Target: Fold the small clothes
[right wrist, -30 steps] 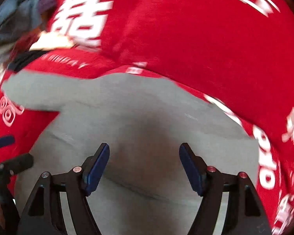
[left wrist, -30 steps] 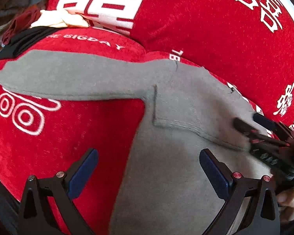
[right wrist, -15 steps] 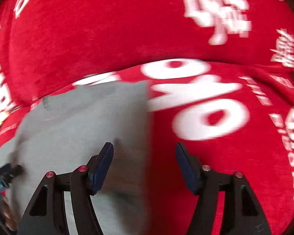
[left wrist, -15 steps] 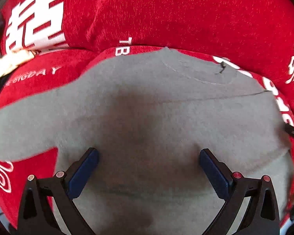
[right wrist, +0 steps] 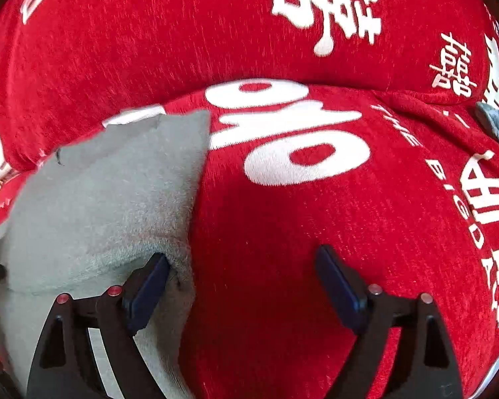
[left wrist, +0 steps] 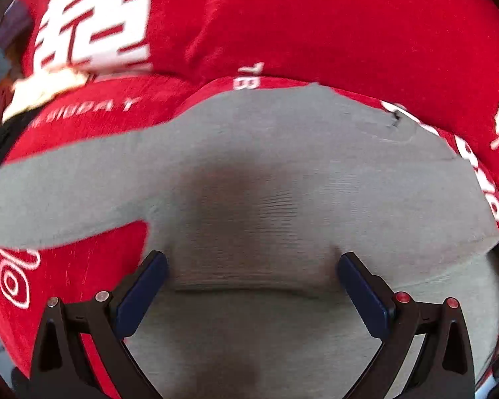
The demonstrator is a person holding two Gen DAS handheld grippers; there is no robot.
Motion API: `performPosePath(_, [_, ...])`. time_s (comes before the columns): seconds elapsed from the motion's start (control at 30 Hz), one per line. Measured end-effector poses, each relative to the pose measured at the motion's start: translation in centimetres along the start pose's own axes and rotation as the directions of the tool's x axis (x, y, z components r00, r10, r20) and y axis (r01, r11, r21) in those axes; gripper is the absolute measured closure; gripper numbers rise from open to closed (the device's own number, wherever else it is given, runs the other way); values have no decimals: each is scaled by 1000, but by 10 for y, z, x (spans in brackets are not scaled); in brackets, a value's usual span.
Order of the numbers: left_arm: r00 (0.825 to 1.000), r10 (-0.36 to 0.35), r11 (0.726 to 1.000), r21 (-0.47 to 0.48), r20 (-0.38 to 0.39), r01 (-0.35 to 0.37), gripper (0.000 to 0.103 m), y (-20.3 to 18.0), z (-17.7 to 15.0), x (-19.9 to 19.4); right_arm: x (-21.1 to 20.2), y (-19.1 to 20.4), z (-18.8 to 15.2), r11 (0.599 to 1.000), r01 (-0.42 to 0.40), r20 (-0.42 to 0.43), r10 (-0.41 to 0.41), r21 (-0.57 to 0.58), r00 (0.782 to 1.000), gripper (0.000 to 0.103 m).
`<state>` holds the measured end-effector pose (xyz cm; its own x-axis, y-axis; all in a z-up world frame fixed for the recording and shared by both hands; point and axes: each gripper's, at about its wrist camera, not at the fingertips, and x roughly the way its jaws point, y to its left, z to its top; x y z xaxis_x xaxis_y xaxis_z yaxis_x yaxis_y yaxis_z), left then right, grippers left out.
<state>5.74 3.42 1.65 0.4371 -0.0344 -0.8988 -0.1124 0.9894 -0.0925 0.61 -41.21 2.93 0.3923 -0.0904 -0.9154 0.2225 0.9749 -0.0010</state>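
Since a second ago the right gripper (right wrist: 243, 282) has swung from the middle of the grey shirt (left wrist: 282, 183) out to its right border, and the right sleeve that lay out is now folded in. One sleeve fold looks done; the left sleeve (left wrist: 60, 196) is still spread, so I judge it comes next. Both pairs of fingers stand apart, holding nothing. The left gripper (left wrist: 252, 286) hovers over the shirt body. The right one straddles the shirt's folded edge (right wrist: 196, 199). Beyond it the red cover (right wrist: 316, 232) is bare, with free room. Far left, other clothes (left wrist: 40, 89) lie close to the sleeve end.
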Motion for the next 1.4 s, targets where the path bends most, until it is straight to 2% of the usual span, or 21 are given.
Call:
performPosePath(0.07, [1000,-29,998,-49,-11,28,0,11,0,0,-9,8,-4,996,62,-5,-62,-59,998,14])
performPosePath(0.17, [999,-45,995,-83,26,47,0,8,3,-12,-37,10,-6,995,93,49,-92,-24,995,14])
performPosePath(0.23, [997,-68,996,-54,47,70,0,-6,5,-16,-54,24,-4,1000,28,95,-27,-8,995,14])
performPosePath(0.3, [995,-78,997,16,55,78,0,-30,7,-18,-52,48,2,998,-30,96,36,-61,995,14])
performPosePath(0.4, [997,-67,991,122,38,62,0,-59,3,-8,-37,102,8,978,-87,54,99,-191,994,14])
performPosePath(0.47, [1000,-7,991,134,-6,7,0,-61,1,12,-15,126,11,968,-107,-10,108,-226,994,14])
performPosePath(0.5, [1000,5,991,135,14,-7,0,-60,2,14,-1,132,12,968,-107,-44,100,-228,994,14])
performPosePath(0.57, [999,15,991,134,43,-21,0,-52,4,11,24,133,16,978,-59,-80,44,-202,996,11])
performPosePath(0.6, [999,7,992,124,31,-11,0,-45,7,11,25,126,21,985,-54,-39,48,-165,998,11])
performPosePath(0.67, [999,31,997,73,35,-33,0,-23,14,5,27,111,28,996,44,-32,-47,-83,998,11])
performPosePath(0.73, [998,29,999,-32,60,-27,0,17,14,-8,17,99,29,999,44,-25,-43,16,999,11])
performPosePath(0.8, [996,31,988,-152,85,-17,0,62,10,-20,-4,103,20,999,30,23,-30,39,999,11])
performPosePath(0.87, [991,77,947,-319,108,-39,0,124,-2,-32,-23,119,0,999,-38,58,38,-1,998,11])
performPosePath(0.97, [976,201,826,-551,89,-120,0,214,-22,-45,-34,150,-36,994,-82,61,87,-77,994,11])
performPosePath(1.0, [969,234,759,-637,74,-135,0,249,-31,-49,-34,162,-47,990,-93,54,99,-104,994,11])
performPosePath(1.03, [967,247,717,-684,68,-135,0,268,-39,-51,-30,176,-58,986,-95,46,102,-135,994,11])
performPosePath(1.07, [964,257,651,-749,64,-124,0,298,-48,-55,-26,188,-68,982,-82,42,90,-168,995,10])
performPosePath(1.13, [965,256,556,-826,58,-98,0,342,-57,-54,-29,208,-80,967,21,118,9,-252,993,9])
performPosePath(1.2, [959,275,552,-827,67,-100,0,361,-53,-54,-30,217,-82,956,53,131,-16,-287,991,9])
performPosePath(1.3, [951,309,564,-808,17,-169,0,379,-27,-42,-28,208,-80,970,-3,104,29,-243,994,8])
performPosePath(1.4, [937,347,597,-761,-41,-254,0,384,0,-28,-24,198,-76,975,-45,90,66,-218,994,8])
